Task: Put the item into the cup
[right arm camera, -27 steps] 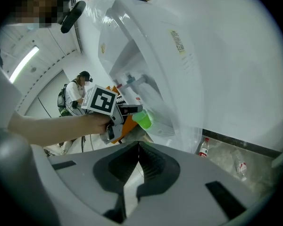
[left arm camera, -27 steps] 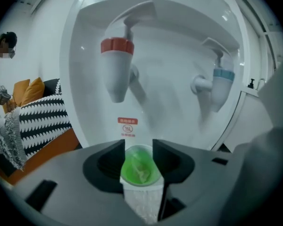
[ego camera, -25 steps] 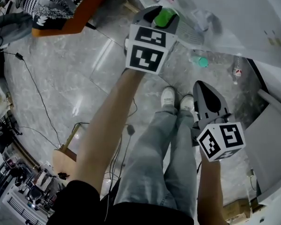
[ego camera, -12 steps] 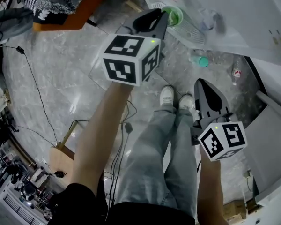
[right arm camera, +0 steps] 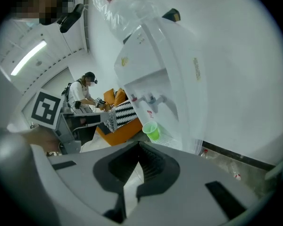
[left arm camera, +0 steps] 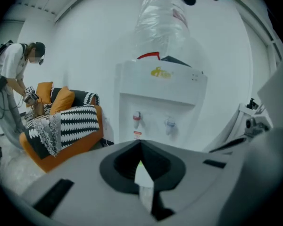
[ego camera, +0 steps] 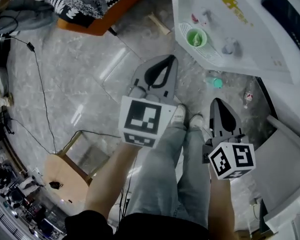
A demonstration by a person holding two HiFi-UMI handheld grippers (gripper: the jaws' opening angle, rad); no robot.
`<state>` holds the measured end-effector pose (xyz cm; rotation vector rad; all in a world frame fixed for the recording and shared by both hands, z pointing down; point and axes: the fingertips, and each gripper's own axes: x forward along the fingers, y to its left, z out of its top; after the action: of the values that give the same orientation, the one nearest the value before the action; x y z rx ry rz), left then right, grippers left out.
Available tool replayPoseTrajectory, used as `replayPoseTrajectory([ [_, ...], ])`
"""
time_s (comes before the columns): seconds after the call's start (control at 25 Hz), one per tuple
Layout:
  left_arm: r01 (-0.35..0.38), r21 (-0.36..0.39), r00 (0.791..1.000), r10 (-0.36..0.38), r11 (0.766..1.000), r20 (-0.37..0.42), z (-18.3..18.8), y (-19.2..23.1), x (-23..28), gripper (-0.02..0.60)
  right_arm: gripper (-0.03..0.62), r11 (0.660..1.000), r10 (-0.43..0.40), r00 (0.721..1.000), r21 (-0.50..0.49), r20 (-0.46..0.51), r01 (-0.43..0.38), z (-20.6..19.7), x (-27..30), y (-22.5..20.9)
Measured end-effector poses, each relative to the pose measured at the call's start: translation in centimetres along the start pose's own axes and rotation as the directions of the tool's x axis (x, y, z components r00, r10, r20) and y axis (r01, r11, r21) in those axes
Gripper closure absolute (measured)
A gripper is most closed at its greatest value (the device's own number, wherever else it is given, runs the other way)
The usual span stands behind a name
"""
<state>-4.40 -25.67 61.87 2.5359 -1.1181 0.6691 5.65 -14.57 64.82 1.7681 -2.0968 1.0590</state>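
Right gripper (right arm camera: 139,147) has its jaws closed tip to tip with nothing pinched between them, just a bit of floor showing through the slit lower down. Past the tips, well clear of them, a green cup (right arm camera: 151,131) sits on the ribbed tray (right arm camera: 172,138) of a white water dispenser (right arm camera: 160,74), under its 2 taps (right arm camera: 148,99). There's a clear jug (right arm camera: 125,4) on top. Further back are an orange sofa (right arm camera: 124,130) with a zigzag throw (right arm camera: 121,111) and a person (right arm camera: 81,95) bent over. A marker cube (right arm camera: 46,108) sits at the left.

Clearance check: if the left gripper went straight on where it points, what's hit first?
Probably the water dispenser, low on its front near the green cup; nothing shows between, depth unclear.
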Motion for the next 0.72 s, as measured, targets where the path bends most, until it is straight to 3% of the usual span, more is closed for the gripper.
replayPoseTrajectory([
  [0.48, -0.013, -0.123, 1.0, 0.011, 0.992, -0.011, 5.0, -6.8, -11.7, 0.568, 0.585, 0.995, 0.073, 0.996, -0.068, 0.058, -0.069, 7.3, -6.5, 5.5],
  [0.72, -0.014, -0.146, 0.998, 0.021, 0.989, 0.052, 10.4, -11.0, -16.3, 0.568, 0.585, 0.994, 0.095, 0.989, -0.059, 0.111, -0.089, 11.5, -12.7, 7.7],
])
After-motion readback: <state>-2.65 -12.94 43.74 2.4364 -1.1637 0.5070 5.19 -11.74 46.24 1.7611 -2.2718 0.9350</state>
